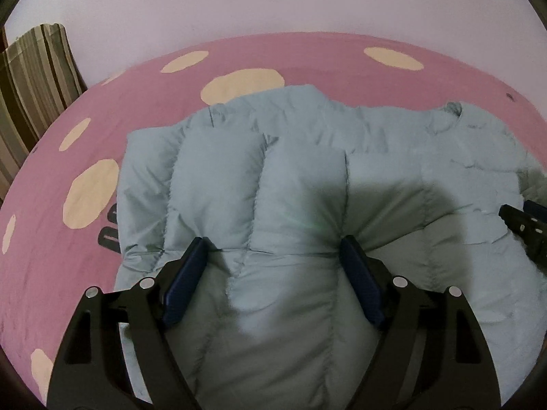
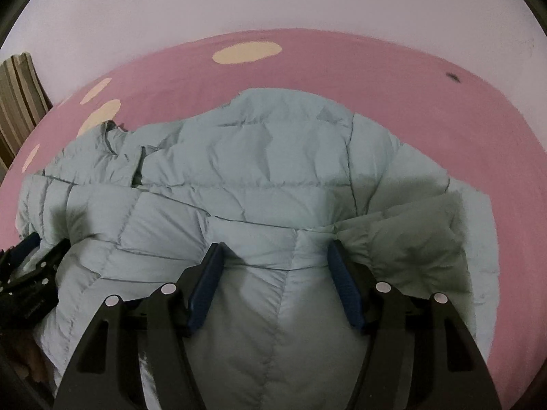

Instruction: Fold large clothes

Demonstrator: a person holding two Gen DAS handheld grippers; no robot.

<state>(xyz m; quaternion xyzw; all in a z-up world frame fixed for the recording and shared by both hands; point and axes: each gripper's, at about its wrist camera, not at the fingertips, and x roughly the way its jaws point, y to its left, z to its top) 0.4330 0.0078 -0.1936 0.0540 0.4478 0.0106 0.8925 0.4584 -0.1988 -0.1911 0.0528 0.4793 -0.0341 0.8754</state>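
Note:
A pale blue puffer jacket [image 1: 301, 171] lies spread on a pink bedsheet [image 1: 143, 95]; it also shows in the right wrist view [image 2: 246, 177]. My left gripper [image 1: 273, 249] is open, its blue pads [image 1: 186, 273] pressed down into the near part of the jacket with padded fabric bulging between them. My right gripper [image 2: 273, 256] is open in the same way, over the jacket's near right part. The right gripper shows at the right edge of the left wrist view [image 1: 523, 225]; the left gripper shows at the left edge of the right wrist view [image 2: 30, 263].
The pink sheet [image 2: 478, 130] has cream dots [image 1: 239, 85] and a dark printed mark [image 1: 107, 235] by the jacket's left edge. A striped cushion [image 1: 34, 78] stands at the far left against a pale wall [image 1: 273, 0].

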